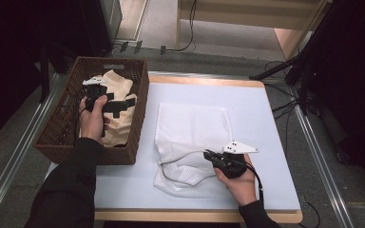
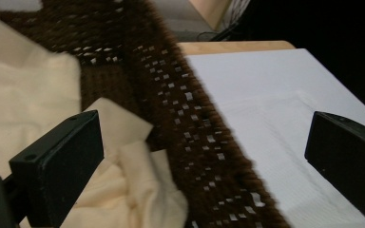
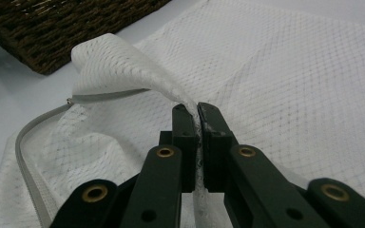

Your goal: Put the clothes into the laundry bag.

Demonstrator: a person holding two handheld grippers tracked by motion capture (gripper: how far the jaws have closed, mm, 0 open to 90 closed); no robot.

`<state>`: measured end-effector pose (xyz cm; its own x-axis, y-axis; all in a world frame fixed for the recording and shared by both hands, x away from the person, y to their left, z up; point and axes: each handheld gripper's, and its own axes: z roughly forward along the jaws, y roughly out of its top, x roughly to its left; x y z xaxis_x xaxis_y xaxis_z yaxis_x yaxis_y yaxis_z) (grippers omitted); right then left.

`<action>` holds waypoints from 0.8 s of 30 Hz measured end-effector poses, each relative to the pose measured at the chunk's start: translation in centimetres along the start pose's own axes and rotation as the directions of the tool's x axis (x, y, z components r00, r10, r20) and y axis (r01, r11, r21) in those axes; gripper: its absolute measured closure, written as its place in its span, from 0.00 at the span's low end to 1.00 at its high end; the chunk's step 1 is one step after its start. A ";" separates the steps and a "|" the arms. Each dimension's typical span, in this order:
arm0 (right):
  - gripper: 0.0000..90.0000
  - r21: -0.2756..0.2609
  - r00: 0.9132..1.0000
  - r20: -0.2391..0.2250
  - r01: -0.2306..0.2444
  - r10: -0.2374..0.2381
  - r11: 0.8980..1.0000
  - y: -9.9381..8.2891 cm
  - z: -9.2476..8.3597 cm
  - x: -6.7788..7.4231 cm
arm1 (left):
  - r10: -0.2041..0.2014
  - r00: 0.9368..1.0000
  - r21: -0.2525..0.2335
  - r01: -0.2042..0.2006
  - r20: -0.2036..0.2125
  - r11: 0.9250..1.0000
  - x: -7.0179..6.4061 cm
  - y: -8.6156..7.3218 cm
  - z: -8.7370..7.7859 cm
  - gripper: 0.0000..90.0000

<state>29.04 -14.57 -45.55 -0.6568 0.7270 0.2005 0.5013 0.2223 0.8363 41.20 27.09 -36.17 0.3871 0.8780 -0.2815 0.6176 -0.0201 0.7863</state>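
The left claw (image 1: 121,106) is held out level with its jaws spread wide and nothing between them. The right claw (image 1: 207,153) sits low, jaws pinched together, in a hand (image 1: 240,183) with the forearm angled in.

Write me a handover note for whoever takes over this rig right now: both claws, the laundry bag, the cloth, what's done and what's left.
Right claw: shut on the lifted top layer of the white mesh zip laundry bag, by its unzipped mouth.
Left claw: open, holding nothing, over the cream cloth in the brown wicker basket.
Bag lies flat on the white table mat, right of the basket.
Done: bag mouth raised.
Left, probably: grasp the cloth, put it in the bag, zip it.
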 end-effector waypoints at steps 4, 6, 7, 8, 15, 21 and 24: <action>0.96 0.001 1.000 -0.002 -0.002 0.002 1.000 0.0 0.0 0.0 | -0.023 0.997 0.054 0.027 -0.074 0.998 2.0 -0.1 0.6 0.00; 0.96 0.000 1.000 0.000 -0.001 0.001 1.000 -0.1 0.0 -0.1 | -0.039 0.994 0.066 0.046 -0.099 0.997 3.0 -0.2 0.7 0.00; 0.96 0.002 1.000 0.000 -0.001 0.001 1.000 -0.1 0.0 -0.1 | -0.045 0.991 0.086 0.056 -0.124 0.995 3.4 -0.2 0.7 0.00; 0.96 0.004 1.000 0.000 -0.002 0.002 1.000 -0.1 0.0 -0.1 | -0.054 0.986 0.115 0.073 -0.158 0.991 3.7 -0.3 0.8 0.00; 0.96 0.007 1.000 -0.003 0.000 0.000 1.000 -0.2 0.1 -0.1 | -0.124 0.945 0.258 0.207 -0.303 0.944 5.7 -1.1 2.0 0.09; 0.96 0.015 1.000 -0.003 0.004 -0.004 1.000 -0.3 0.3 -0.1 | -0.085 0.944 0.369 0.205 -0.318 0.907 6.2 -1.3 2.7 0.07; 0.96 0.021 1.000 -0.001 0.003 -0.003 1.000 -0.4 0.4 0.0 | -0.060 0.938 0.449 0.219 -0.342 0.866 6.6 -1.9 3.6 0.07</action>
<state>29.05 -14.43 -46.12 -0.6588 0.7258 0.1980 0.5106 0.2381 0.8262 45.01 31.19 -41.49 0.0924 0.9881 -0.1232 0.9270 -0.0402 0.3728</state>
